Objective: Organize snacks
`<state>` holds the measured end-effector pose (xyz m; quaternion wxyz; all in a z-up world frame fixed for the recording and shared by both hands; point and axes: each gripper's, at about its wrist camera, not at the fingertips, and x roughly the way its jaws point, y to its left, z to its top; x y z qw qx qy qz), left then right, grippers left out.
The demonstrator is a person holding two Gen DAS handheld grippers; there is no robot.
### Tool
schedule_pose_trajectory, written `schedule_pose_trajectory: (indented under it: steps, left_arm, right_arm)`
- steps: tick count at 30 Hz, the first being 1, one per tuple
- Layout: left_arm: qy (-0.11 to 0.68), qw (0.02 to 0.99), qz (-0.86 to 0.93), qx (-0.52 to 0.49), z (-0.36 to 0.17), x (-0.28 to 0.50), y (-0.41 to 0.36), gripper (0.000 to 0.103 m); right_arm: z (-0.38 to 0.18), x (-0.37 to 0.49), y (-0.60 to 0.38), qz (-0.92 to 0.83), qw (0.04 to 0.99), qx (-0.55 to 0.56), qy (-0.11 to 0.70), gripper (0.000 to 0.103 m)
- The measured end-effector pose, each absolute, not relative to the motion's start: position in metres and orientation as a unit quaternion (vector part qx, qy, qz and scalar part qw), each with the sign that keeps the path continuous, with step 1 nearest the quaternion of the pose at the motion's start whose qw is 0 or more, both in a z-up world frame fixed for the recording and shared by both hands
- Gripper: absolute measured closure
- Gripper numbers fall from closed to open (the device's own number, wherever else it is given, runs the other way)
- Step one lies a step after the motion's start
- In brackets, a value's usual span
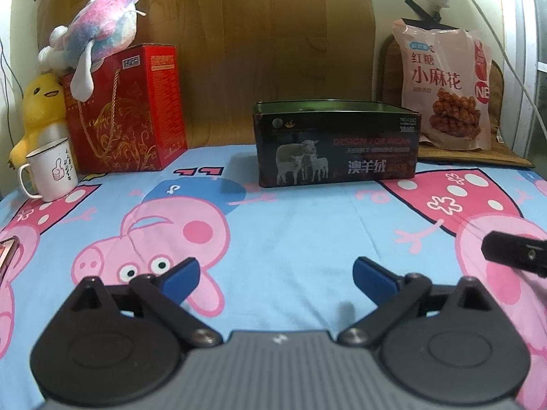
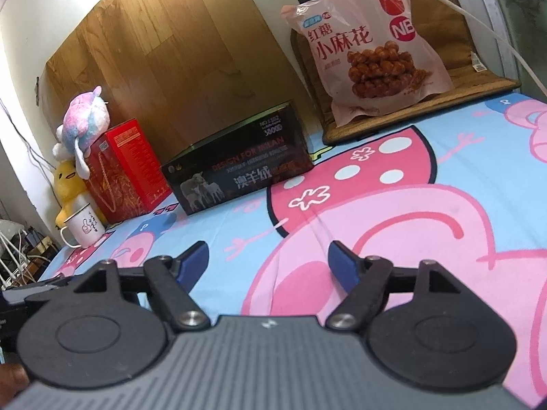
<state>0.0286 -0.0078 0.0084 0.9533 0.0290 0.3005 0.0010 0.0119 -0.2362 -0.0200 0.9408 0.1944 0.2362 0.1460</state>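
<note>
A pink snack bag point(image 1: 444, 85) with a picture of brown twists leans upright against the back right, on a brown mat; it also shows in the right wrist view point(image 2: 369, 44). A dark open tin box point(image 1: 335, 143) with sheep on its side stands at the back middle, left of the bag; it also shows in the right wrist view point(image 2: 239, 167). My left gripper point(image 1: 275, 275) is open and empty, low over the cartoon sheet, well short of the box. My right gripper point(image 2: 268, 261) is open and empty, also short of the box and bag.
A red gift box point(image 1: 130, 109) with a plush toy point(image 1: 92, 37) on top stands at the back left, beside a yellow duck toy point(image 1: 39, 109) and a white mug point(image 1: 51, 174). A brown mat point(image 1: 478, 157) lies under the bag. The right gripper's edge point(image 1: 516, 253) shows at the right.
</note>
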Motion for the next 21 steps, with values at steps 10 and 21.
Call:
schedule_pose_trajectory:
  steps: [10, 21]
  left_arm:
    - [0.330, 0.944, 0.015, 0.025, 0.0039, 0.0386, -0.0067, 0.000]
    - [0.317, 0.948, 0.023, 0.024, 0.0055, 0.0371, -0.0057, 0.000]
  right_arm:
    - [-0.0211, 0.0147, -0.2343, 0.165, 0.934, 0.199, 0.247, 0.010]
    - [-0.0219, 0.0156, -0.2358, 0.176, 0.930, 0.208, 0.247, 0.008]
